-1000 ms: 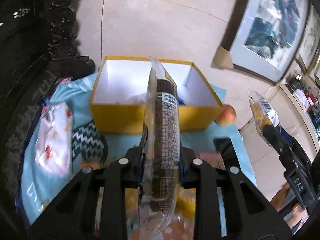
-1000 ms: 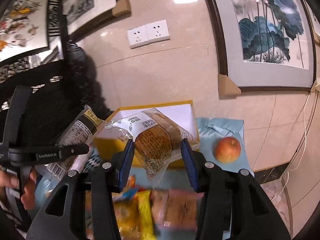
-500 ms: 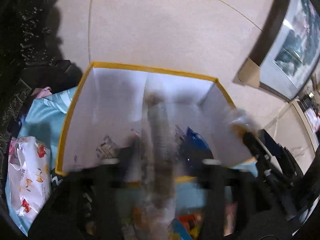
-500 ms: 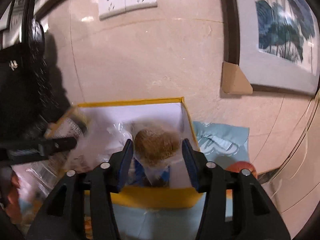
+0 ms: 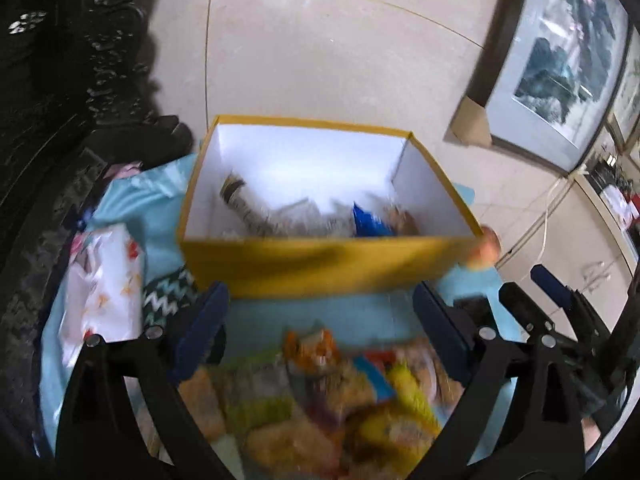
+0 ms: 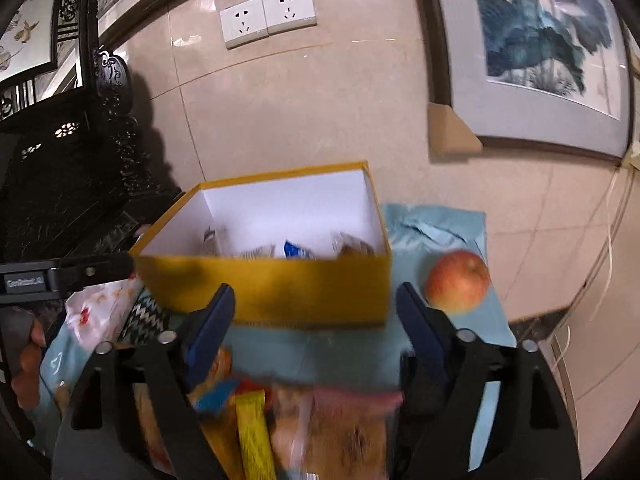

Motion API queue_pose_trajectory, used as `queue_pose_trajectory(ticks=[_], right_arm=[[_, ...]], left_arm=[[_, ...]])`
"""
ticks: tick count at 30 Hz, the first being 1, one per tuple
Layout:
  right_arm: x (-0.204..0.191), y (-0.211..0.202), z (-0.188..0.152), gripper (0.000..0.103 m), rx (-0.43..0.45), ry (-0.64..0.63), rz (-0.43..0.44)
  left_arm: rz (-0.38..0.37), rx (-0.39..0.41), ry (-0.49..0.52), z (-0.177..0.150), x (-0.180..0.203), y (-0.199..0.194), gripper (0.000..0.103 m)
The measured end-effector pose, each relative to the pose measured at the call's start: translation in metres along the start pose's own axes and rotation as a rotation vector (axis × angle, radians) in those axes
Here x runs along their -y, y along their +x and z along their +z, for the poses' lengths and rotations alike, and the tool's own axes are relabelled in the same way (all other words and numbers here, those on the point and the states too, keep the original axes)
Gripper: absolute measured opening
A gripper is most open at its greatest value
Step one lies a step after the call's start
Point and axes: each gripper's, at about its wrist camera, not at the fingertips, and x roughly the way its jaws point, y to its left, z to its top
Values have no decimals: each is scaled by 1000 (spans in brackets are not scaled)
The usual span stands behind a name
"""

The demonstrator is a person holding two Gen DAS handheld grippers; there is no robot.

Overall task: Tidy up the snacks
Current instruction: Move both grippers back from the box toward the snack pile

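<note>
Tools: our left tool (image 5: 320, 312) and right tool (image 6: 316, 312) just opened wide, empty | done — several snacks (image 5: 316, 216) in yellow box (image 5: 320, 264) | left — snack pile (image 5: 332, 396) on worktop before it

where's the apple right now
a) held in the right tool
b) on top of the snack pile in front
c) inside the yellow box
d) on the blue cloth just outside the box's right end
d, the apple sits on the blue cloth beside the right end of the yellow box, outside its walls, and the right tool is open with nothing in it.
</note>
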Motion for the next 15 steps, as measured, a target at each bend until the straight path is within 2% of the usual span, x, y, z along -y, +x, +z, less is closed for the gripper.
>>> queue_pose_trajectory(ticks=[8,12,15], right_arm=[[5,-51,-41,97,-20,60,25],[5,-79,-67,98,-24,78,70],[4,-98,-90,100,-26,94,109]], left_arm=[[43,-6,41,-60,-3,-62,95],[66,8,64,-100,-6,-93,97],[50,3,40,-132,-15,-108,99]])
